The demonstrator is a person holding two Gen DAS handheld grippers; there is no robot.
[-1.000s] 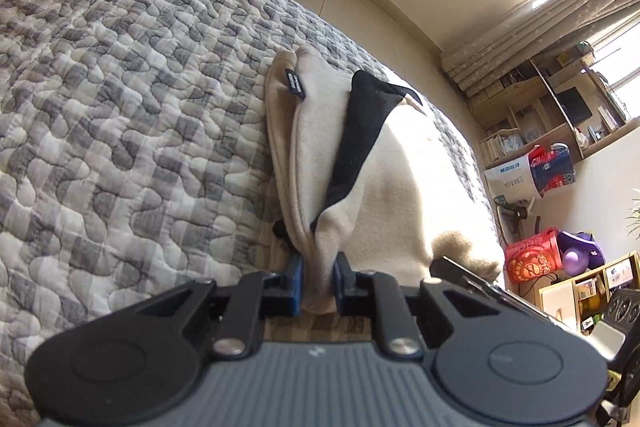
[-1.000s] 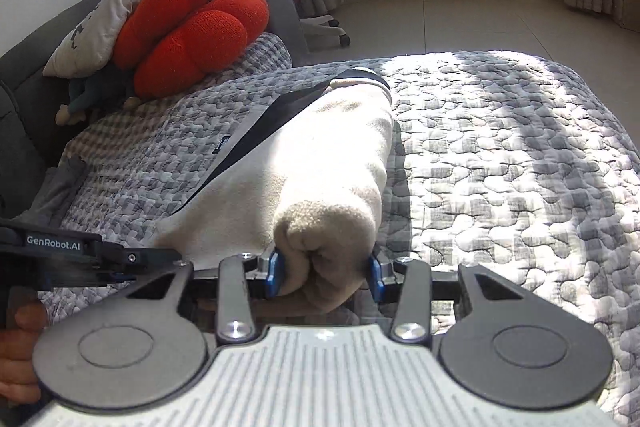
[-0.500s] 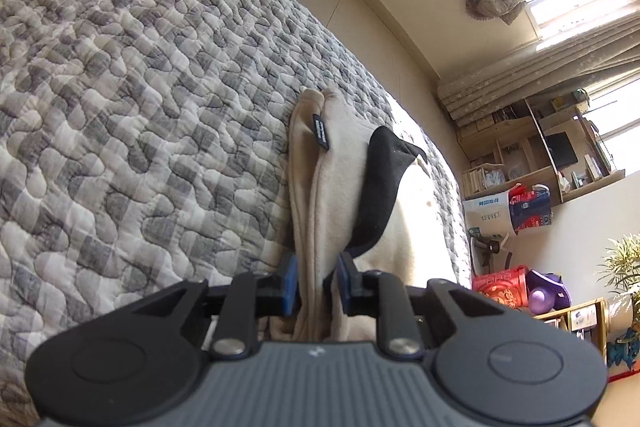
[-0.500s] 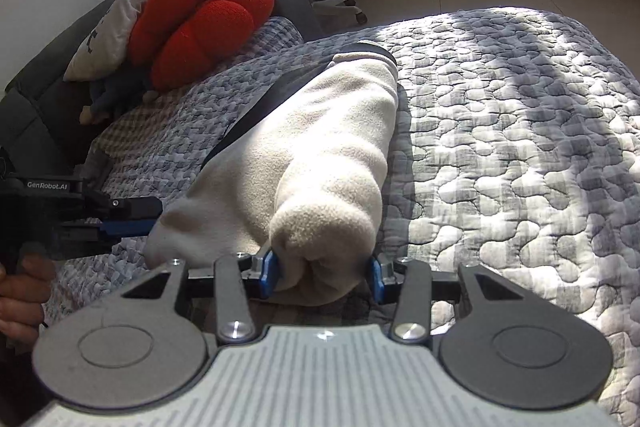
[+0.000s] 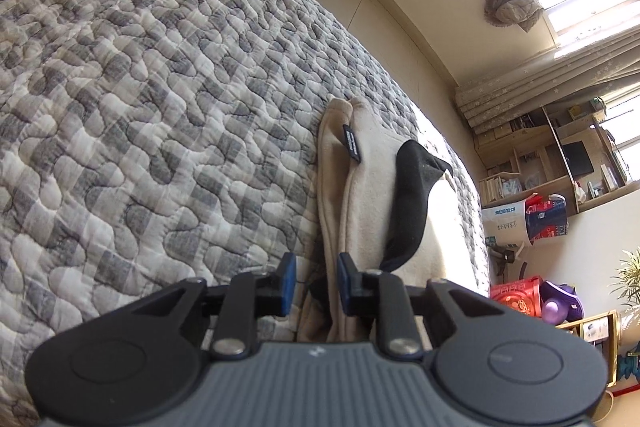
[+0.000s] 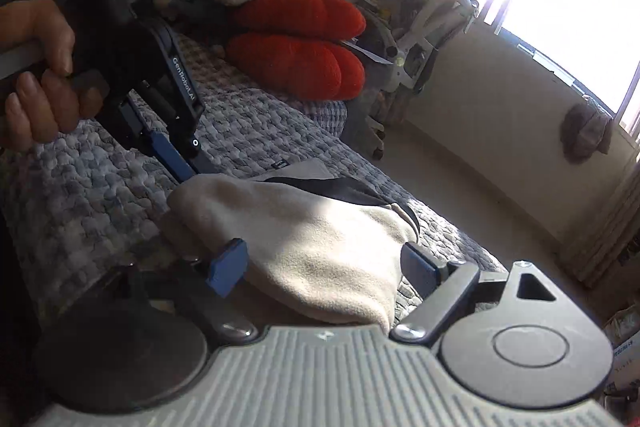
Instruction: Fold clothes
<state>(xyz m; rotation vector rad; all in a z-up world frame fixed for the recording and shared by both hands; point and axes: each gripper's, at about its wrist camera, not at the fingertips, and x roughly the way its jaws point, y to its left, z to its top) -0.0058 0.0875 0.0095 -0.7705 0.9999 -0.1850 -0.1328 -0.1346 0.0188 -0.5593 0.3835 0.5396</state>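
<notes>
garment [image 5: 372, 195] folded on quilt [image 5: 140, 107] | left gripper [image 5: 314, 283] narrowly parted, fabric edge between jaws, grip uncertain | right gripper [image 6: 320, 267] wide, astride folded end, unclamped | advice: both to be withdrawn level so layers are not dragged

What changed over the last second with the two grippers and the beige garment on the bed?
Both grippers opened. The left gripper, clamped on the folded edge of the beige garment a second ago, now has its jaws apart. The right gripper spread wide and released the rolled end, and its view has tilted. The garment stays folded on the quilted bedspread, black trim showing; the red cushion has not moved.
</notes>
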